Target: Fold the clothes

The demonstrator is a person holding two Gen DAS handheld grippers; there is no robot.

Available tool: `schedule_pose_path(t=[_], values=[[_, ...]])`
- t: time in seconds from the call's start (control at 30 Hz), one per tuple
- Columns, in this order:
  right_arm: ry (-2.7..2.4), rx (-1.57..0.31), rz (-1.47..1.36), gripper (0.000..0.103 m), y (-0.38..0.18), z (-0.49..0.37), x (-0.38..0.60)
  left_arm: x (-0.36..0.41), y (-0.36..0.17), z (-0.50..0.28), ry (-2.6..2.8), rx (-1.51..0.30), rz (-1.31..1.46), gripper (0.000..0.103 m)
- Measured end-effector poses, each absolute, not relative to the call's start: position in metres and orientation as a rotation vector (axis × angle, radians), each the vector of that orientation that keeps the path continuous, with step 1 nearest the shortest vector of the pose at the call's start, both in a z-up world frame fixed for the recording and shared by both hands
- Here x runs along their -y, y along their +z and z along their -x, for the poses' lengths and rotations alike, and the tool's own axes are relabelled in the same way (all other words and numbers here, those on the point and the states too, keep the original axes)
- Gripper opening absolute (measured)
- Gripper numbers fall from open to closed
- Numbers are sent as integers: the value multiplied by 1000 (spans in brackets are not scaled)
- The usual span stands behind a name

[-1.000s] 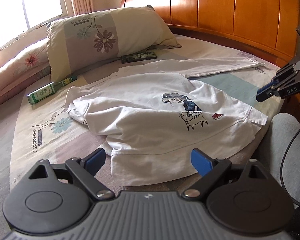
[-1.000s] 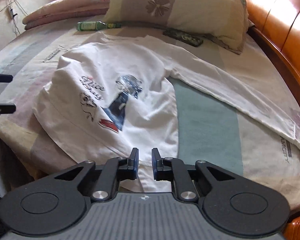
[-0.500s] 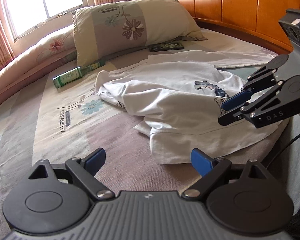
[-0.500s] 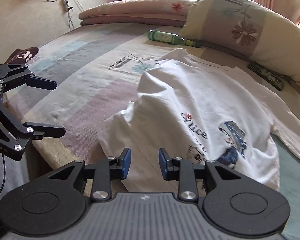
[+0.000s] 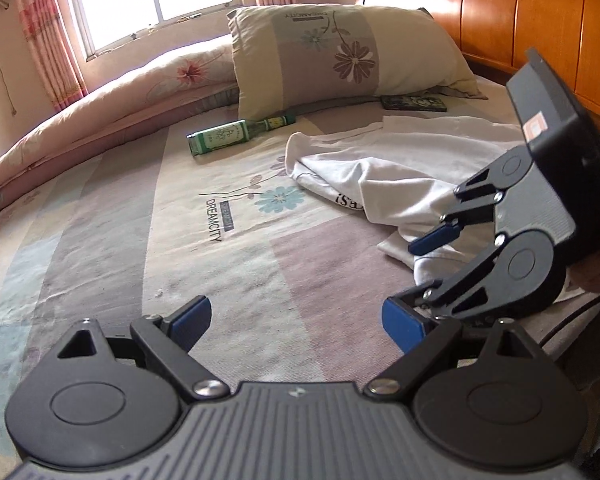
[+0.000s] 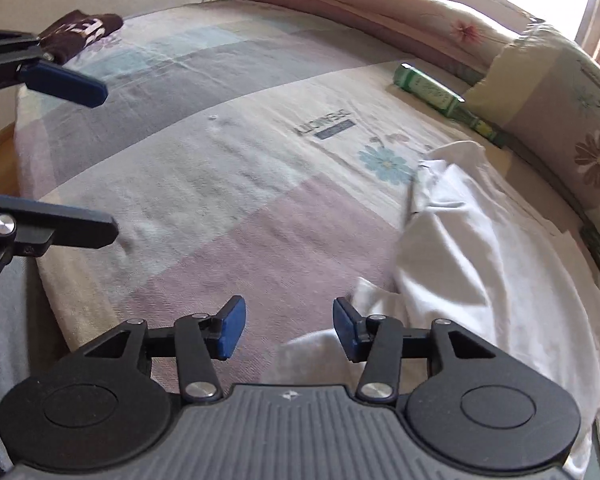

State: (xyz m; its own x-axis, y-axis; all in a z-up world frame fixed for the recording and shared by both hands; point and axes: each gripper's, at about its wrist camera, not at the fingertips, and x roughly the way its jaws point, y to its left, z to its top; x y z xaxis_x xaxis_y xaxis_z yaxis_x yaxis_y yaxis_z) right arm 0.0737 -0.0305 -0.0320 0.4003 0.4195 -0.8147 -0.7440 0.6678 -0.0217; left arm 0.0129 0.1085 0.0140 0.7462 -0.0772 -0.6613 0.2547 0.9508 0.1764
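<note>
A white long-sleeved shirt (image 5: 400, 172) with a printed front lies rumpled on the bed, at the right of the left wrist view. My left gripper (image 5: 296, 320) is open over bare bedspread, left of the shirt. My right gripper (image 5: 420, 276) is open too, hovering at the shirt's near corner. In the right wrist view the shirt (image 6: 480, 260) fills the right side, and a corner of it lies just under my right gripper (image 6: 288, 330), with nothing held. My left gripper (image 6: 106, 164) shows at the left edge, fingers wide apart.
A green bottle (image 5: 236, 136) lies near a flowered pillow (image 5: 340, 52), with a dark flat object (image 5: 414, 103) beside it. A folded quilt (image 5: 120, 92) runs along the far side, a wooden headboard (image 5: 520, 20) behind. A dark brown garment (image 6: 80, 32) sits at the far corner.
My right gripper has gone from shut to open. Both cameras swung left toward the bare bedspread, and the grippers have come close together by the shirt's near corner.
</note>
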Motion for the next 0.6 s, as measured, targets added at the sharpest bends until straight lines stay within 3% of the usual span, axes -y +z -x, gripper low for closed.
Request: schedule_pose_path(t=[0.23, 0.3, 0.37, 0.57, 0.6], values=[[754, -975, 401, 54, -51, -88, 29, -116, 15, -11, -191, -689, -217, 92], [714, -950, 425, 47, -48, -88, 45, -114, 14, -12, -194, -691, -219, 92], [653, -918, 460, 47, -40, -85, 63, -112, 14, -13, -204, -694, -215, 92], [479, -881, 494, 50, -37, -90, 117, -91, 14, -16, -287, -685, -208, 92], [457, -884, 480, 56, -37, -92, 127, -87, 13, -17, -301, -688, -214, 92]])
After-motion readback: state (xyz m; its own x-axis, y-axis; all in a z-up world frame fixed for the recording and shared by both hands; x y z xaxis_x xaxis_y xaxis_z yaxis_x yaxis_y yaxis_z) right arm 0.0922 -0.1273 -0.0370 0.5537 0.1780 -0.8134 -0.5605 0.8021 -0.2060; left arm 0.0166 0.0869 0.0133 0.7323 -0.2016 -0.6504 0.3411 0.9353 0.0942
